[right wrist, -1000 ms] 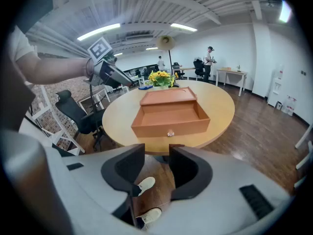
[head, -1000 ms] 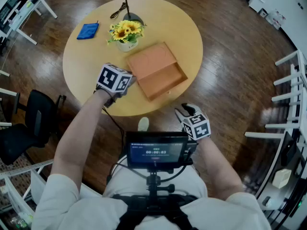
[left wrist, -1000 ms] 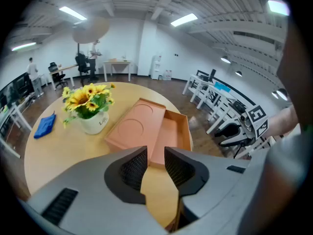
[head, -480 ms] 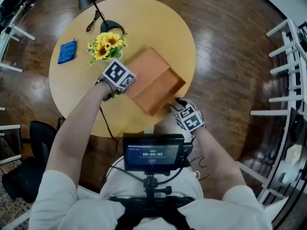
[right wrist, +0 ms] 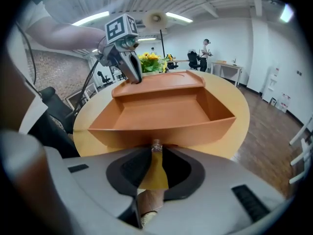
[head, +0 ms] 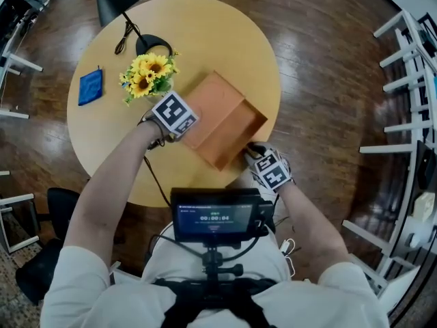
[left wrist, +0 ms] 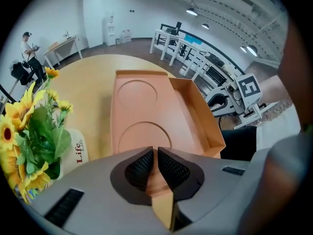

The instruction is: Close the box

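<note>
An orange box lies open on the round wooden table (head: 205,26): its tray (head: 239,123) is toward me and its flat lid (head: 210,96) is beyond. The left gripper (head: 186,127) is at the lid's left edge. In the left gripper view its jaws (left wrist: 156,163) are pinched on that edge, and the right gripper view shows the same grip (right wrist: 134,75). The right gripper (head: 251,150) is at the tray's front wall (right wrist: 161,129), with its jaws (right wrist: 156,153) a little apart. A small metal clasp (right wrist: 156,146) sits at their tips.
A vase of sunflowers (head: 147,74) stands just left of the lid, close to my left gripper. A black lamp (head: 116,2) and a blue cloth (head: 89,87) are farther left. White racks (head: 410,67) stand to the right. People (right wrist: 205,48) are in the background.
My right gripper has risen from below the table's edge to the tray's front wall. My left gripper has settled onto the lid's edge. The head view has shifted.
</note>
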### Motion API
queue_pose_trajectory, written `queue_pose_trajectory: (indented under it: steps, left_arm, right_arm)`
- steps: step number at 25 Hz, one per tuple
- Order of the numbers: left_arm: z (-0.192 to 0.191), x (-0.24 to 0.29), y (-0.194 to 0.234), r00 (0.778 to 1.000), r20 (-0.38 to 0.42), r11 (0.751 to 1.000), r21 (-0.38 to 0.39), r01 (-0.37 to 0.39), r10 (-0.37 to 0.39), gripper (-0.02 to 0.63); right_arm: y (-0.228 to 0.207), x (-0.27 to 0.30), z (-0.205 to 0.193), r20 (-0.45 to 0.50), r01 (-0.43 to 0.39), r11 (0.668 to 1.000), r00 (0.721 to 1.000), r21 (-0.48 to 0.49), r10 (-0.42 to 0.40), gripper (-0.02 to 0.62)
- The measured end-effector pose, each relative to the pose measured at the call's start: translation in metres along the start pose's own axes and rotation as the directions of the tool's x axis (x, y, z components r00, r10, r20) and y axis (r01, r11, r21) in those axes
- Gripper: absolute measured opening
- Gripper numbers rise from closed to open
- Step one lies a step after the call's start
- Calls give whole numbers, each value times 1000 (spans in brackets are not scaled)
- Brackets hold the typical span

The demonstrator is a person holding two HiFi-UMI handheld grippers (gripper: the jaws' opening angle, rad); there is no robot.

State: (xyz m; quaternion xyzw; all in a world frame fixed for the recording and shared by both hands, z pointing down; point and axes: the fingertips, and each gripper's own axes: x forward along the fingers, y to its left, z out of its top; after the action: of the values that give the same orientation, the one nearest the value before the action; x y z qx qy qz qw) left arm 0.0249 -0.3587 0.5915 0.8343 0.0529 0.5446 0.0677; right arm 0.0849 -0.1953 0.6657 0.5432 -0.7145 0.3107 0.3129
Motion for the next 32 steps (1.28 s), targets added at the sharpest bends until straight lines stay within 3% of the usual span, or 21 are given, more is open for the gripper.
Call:
queue_pose_trajectory:
  steps: [15,23,28,32]
  left_arm:
    - [4,-1,-5,999,15,999,32,29,-30,18]
    - [-1,0,-4,999,3,999,32,40,-40,18]
    - [5,-4,-4,998,45,999,19,37,-38,18]
    - [5,-7,-1,996,91,1000,-20,22,-20,18]
  right_arm:
    - [2,60,87,-19,-25,1000,1000,-13,25,74]
    - [3,60,87,-28,-45,999,999,-18,45,74]
    - [2,59,86,-33,-57,998,998,-9,56,81]
    - [5,54,71,-82,-66,998,995,-20,65,123]
